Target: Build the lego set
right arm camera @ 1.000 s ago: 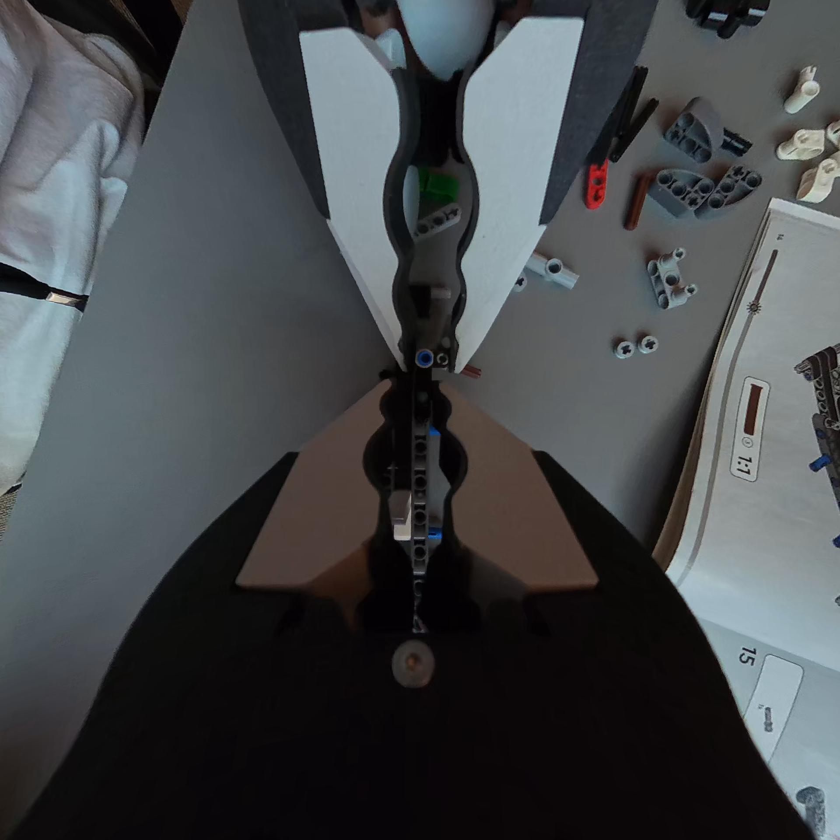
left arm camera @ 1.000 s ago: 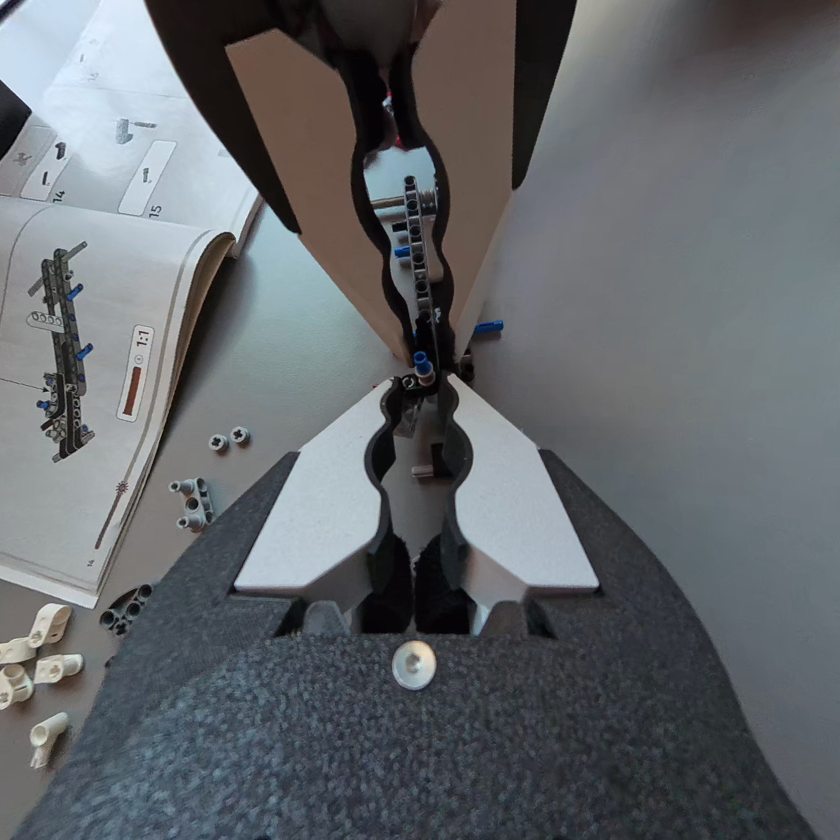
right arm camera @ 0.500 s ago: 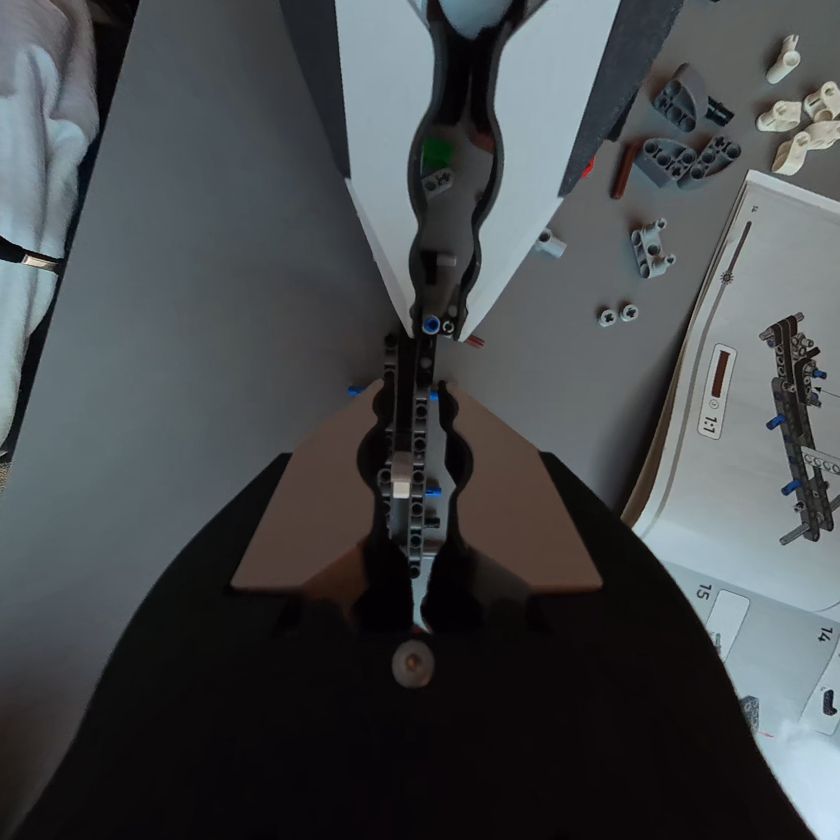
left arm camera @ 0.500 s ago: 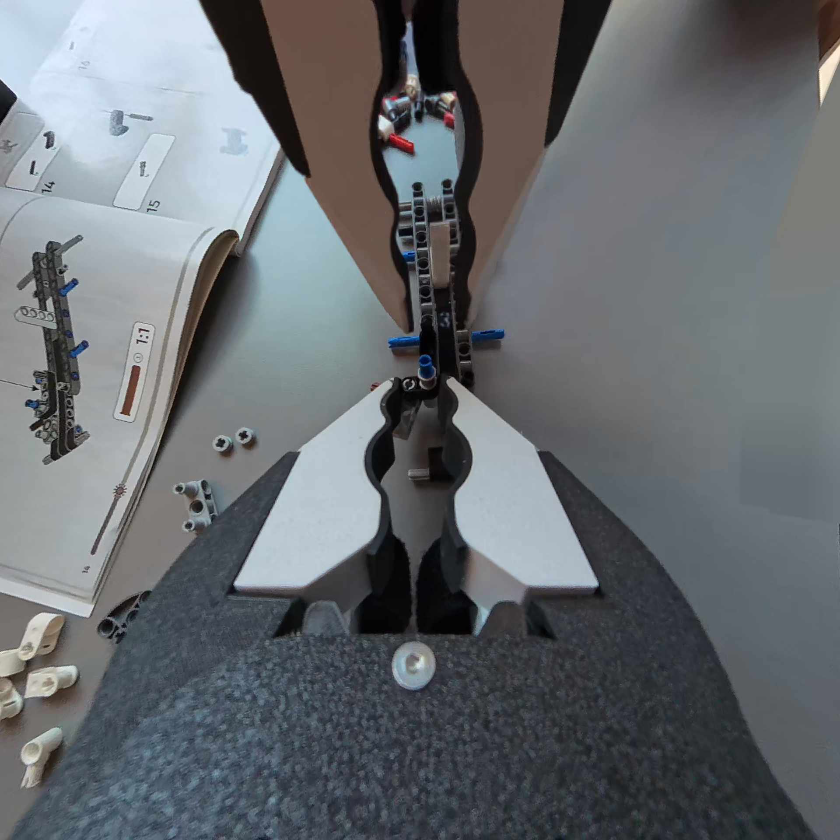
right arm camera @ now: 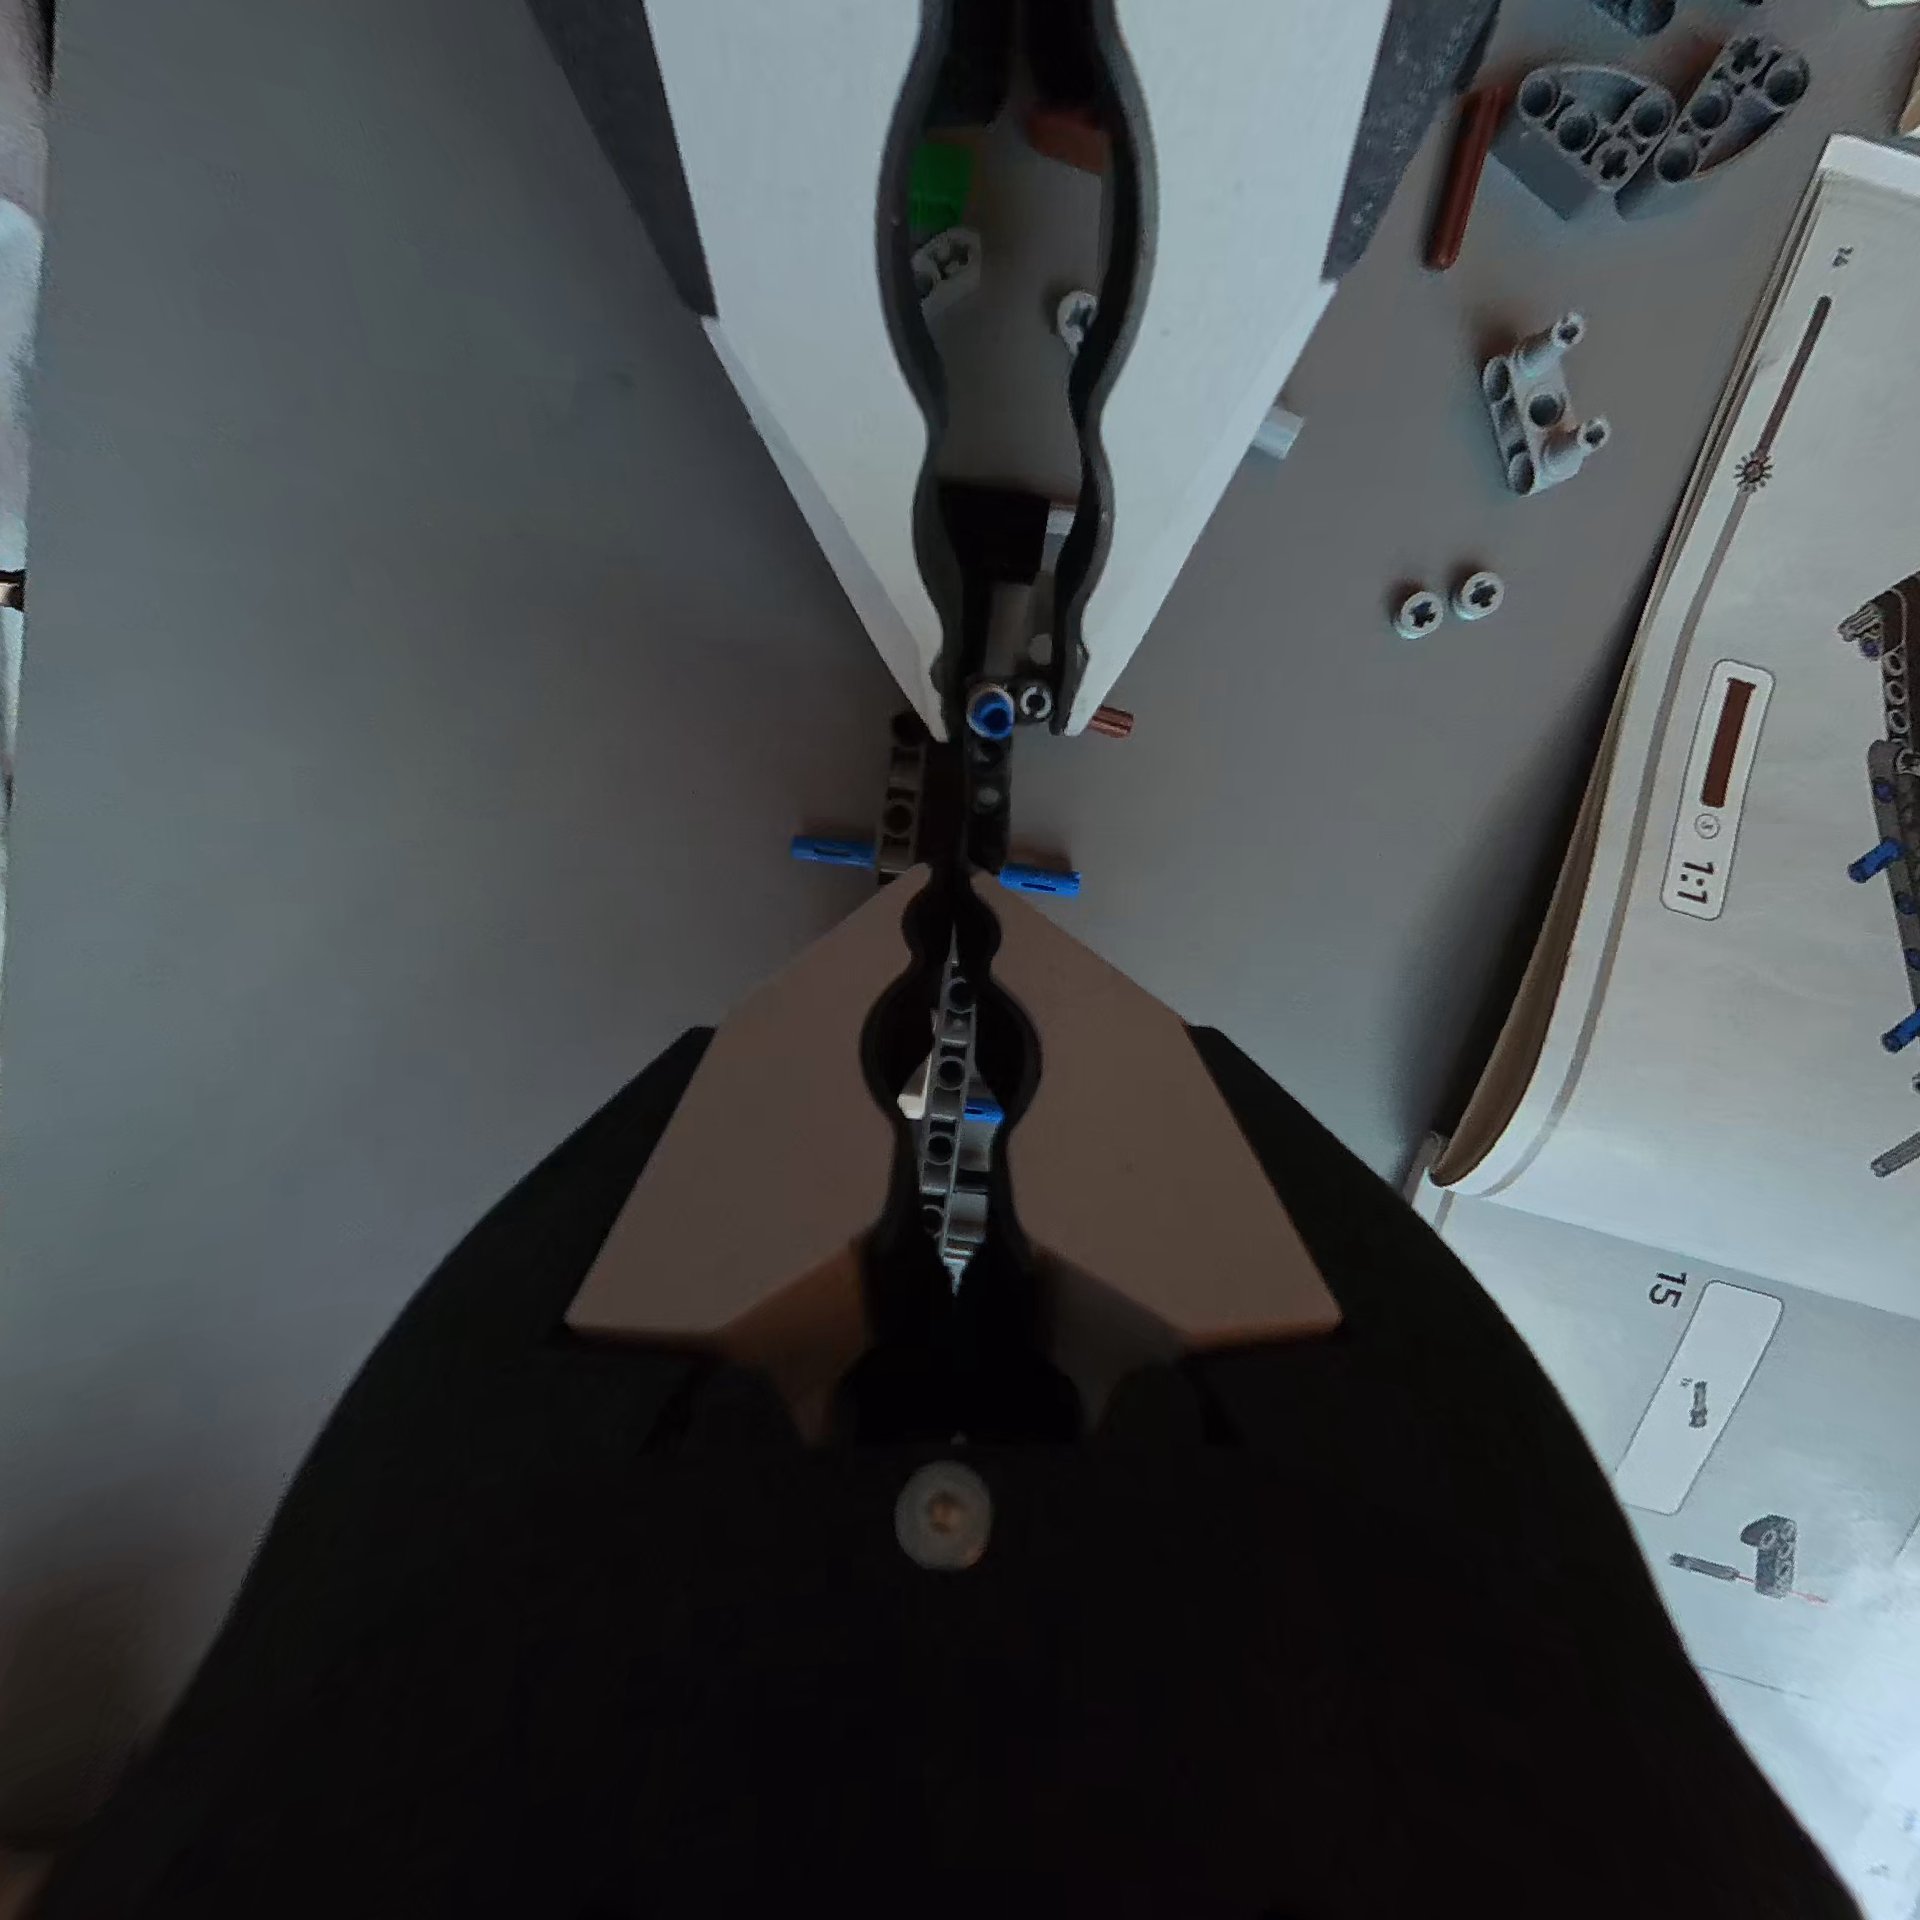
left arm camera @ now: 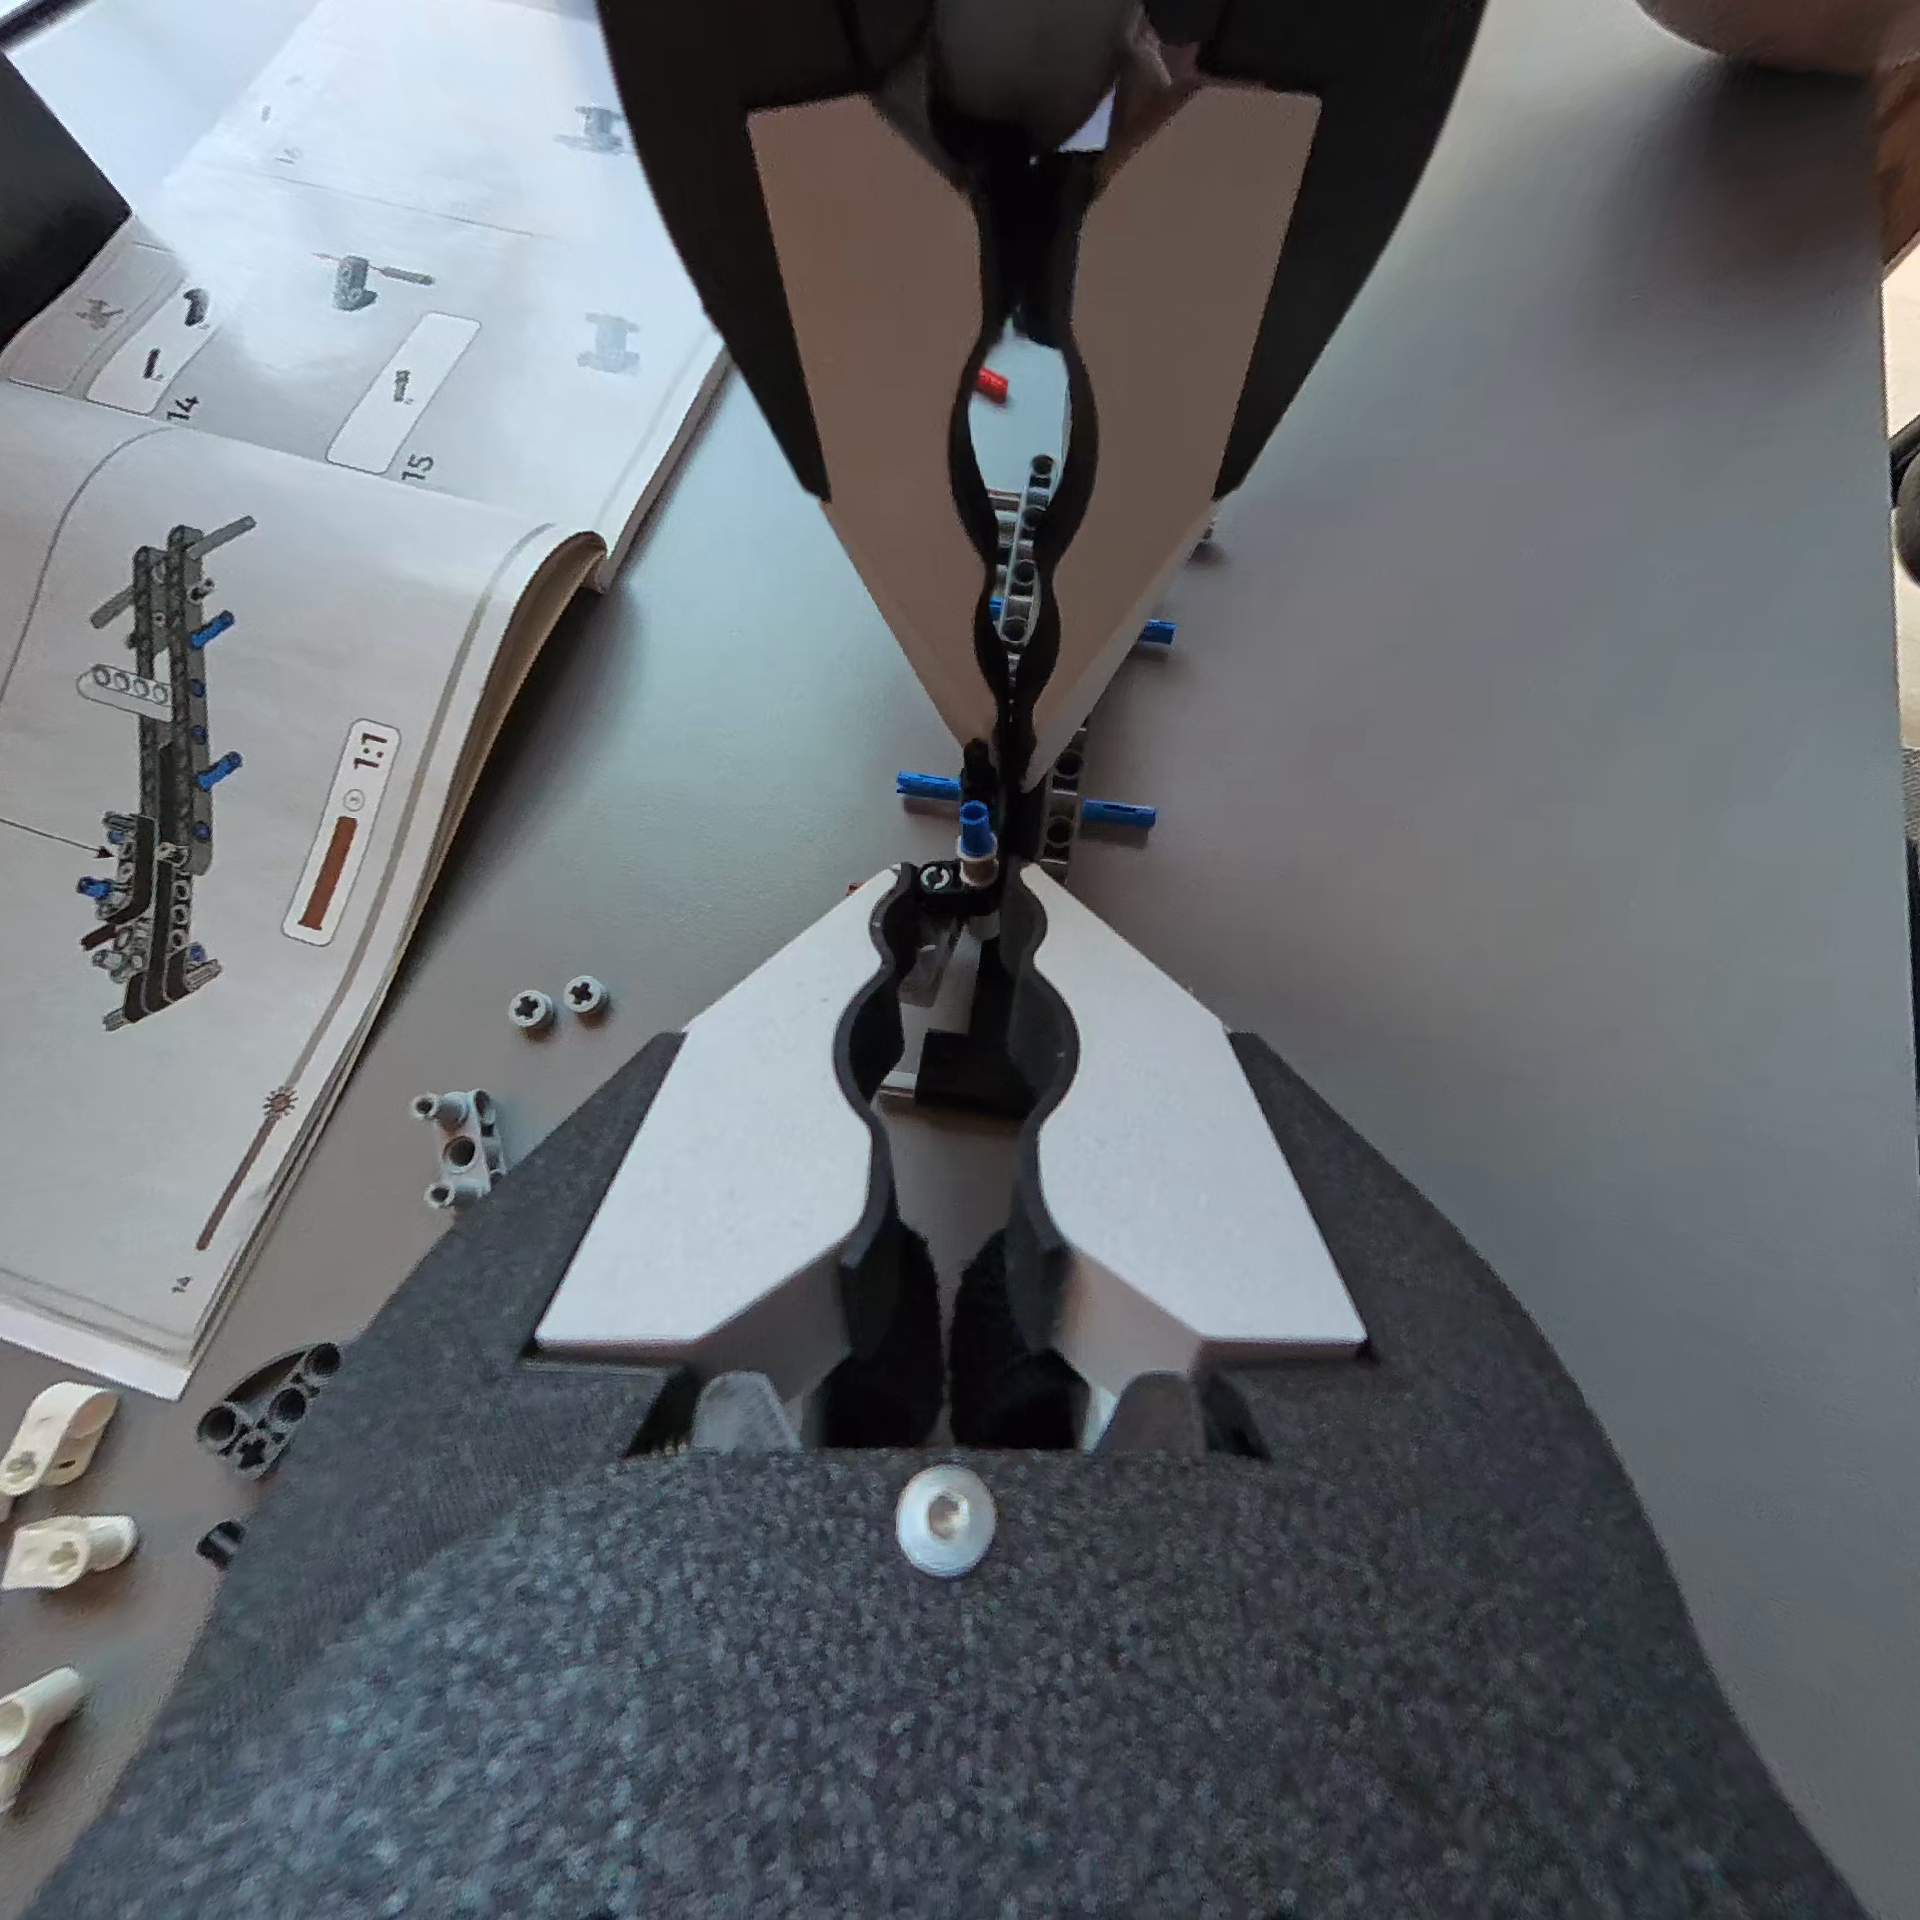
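Note:
A long grey and black lego beam assembly with blue pins is held in the air between my two grippers, which face each other tip to tip. My left gripper, with white fingers, is shut on the assembly's near end, a black piece with a blue pin. My right gripper, with tan fingers, is shut on the long beam. Each gripper also shows in the other's view: the right gripper at the top, the left gripper at the top.
An open instruction booklet lies on the grey table; it also shows in the right wrist view. Beside it lie two grey bushes, a grey connector, dark curved panels, a brown axle and white connectors. Less than 4 cm separates the two grippers' tips.
The right gripper loosened on the beam half a second ago and has shut on it again, farther from the left gripper's tips. The left gripper kept its hold.

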`<control>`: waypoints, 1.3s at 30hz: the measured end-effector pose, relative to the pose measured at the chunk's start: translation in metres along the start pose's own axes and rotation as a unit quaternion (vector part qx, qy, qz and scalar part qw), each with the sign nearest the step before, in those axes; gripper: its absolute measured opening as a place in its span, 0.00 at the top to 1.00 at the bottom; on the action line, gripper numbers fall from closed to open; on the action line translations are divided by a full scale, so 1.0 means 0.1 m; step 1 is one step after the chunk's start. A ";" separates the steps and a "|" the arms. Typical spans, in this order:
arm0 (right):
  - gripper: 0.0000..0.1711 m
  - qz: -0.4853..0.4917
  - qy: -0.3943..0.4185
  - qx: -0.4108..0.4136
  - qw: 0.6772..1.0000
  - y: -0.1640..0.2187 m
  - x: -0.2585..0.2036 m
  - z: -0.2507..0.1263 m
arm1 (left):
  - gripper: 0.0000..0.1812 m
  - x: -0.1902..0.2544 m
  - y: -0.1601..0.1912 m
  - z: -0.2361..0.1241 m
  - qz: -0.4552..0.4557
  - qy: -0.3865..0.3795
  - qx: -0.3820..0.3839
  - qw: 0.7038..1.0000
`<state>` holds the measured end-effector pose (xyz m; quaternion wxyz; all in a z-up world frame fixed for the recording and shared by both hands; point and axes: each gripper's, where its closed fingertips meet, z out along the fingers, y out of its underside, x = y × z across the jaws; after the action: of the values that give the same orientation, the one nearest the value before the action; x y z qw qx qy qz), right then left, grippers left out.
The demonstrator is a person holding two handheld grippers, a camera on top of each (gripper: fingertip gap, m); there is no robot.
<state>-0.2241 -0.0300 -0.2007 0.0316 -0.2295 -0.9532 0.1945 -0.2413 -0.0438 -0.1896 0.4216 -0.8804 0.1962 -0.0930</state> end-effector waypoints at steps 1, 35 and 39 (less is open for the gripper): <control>1.00 -0.001 0.004 -0.002 1.000 0.00 0.00 0.00 | 0.93 0.00 0.00 0.00 -0.007 0.004 0.001 1.000; 0.98 -0.003 -0.010 0.043 0.999 -0.16 0.07 0.00 | 0.93 -0.02 0.07 -0.06 0.045 0.001 -0.047 0.998; 0.98 0.005 -0.023 0.057 0.998 -0.19 0.06 0.01 | 0.93 -0.02 0.09 -0.08 0.027 0.025 -0.048 0.998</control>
<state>-0.2375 -0.0430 -0.1942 0.0217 -0.2272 -0.9398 0.2543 -0.2481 -0.0540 -0.1919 0.3762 -0.8912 0.2351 -0.0943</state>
